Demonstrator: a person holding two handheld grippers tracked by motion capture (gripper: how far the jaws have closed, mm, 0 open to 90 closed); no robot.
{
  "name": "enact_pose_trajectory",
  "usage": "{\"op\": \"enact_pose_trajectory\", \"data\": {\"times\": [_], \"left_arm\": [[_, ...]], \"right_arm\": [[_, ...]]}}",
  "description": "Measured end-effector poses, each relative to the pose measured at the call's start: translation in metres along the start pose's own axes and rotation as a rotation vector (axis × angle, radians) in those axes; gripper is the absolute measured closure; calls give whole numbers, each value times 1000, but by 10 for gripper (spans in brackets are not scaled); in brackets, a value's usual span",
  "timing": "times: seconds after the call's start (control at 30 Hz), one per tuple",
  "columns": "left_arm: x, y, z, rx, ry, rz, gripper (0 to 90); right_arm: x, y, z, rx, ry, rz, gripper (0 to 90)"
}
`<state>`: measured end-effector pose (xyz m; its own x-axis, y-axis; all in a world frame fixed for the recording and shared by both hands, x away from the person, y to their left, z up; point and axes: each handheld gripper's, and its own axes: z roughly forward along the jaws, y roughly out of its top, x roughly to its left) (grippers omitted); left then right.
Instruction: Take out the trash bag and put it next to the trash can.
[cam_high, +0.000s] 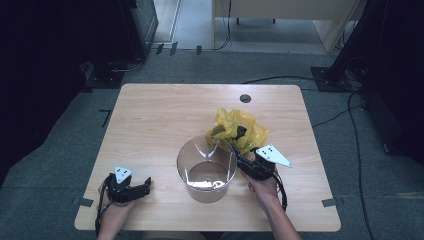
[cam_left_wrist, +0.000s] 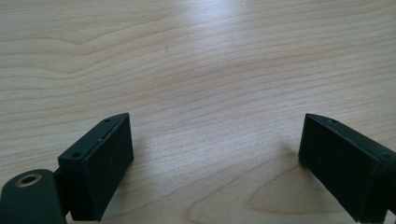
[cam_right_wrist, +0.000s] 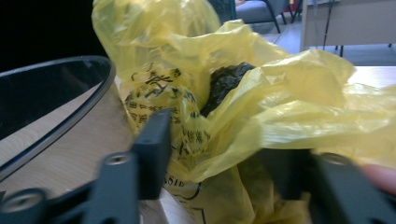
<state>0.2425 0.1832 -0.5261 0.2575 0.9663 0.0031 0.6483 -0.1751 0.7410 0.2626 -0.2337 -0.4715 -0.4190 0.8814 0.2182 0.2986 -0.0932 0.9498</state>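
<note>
A crumpled yellow plastic bag (cam_high: 239, 129) with black print lies on the wooden table (cam_high: 150, 115), just behind a clear round container (cam_high: 206, 172). Something dark (cam_right_wrist: 226, 79) shows inside the folds of the bag (cam_right_wrist: 280, 107). My right gripper (cam_high: 235, 150) reaches over the container's right rim (cam_right_wrist: 70, 112) to the bag's near edge. Its jaws stand apart, and the bag's plastic sits loosely between them (cam_right_wrist: 219, 140). My left gripper (cam_high: 146, 185) rests at the table's front left, open over bare wood (cam_left_wrist: 215, 140), holding nothing.
A small round hole (cam_high: 245, 98) sits near the table's far edge. Cables (cam_high: 350, 115) run across the grey floor at the right. Dark equipment (cam_high: 50, 75) stands to the left and a light desk (cam_high: 280, 20) behind.
</note>
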Motion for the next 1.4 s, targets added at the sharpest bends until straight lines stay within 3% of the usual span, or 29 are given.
{"op": "enact_pose_trajectory", "data": {"times": [0.2, 0.37, 0.53, 0.87, 1.4], "left_arm": [[0, 0, 0, 0, 0, 0, 94], [0, 0, 0, 0, 0, 0, 93], [0, 0, 0, 0, 0, 0, 94], [0, 0, 0, 0, 0, 0, 94], [0, 0, 0, 0, 0, 0, 93]], "right_arm": [[-4, 0, -8, 38, -12, -30, 288], [-4, -4, -14, 70, -31, -66, 231], [-7, -7, -18, 93, -53, -67, 184], [-16, -16, -35, 135, -69, -83, 175], [-41, -25, -62, 165, -147, -78, 175]]}}
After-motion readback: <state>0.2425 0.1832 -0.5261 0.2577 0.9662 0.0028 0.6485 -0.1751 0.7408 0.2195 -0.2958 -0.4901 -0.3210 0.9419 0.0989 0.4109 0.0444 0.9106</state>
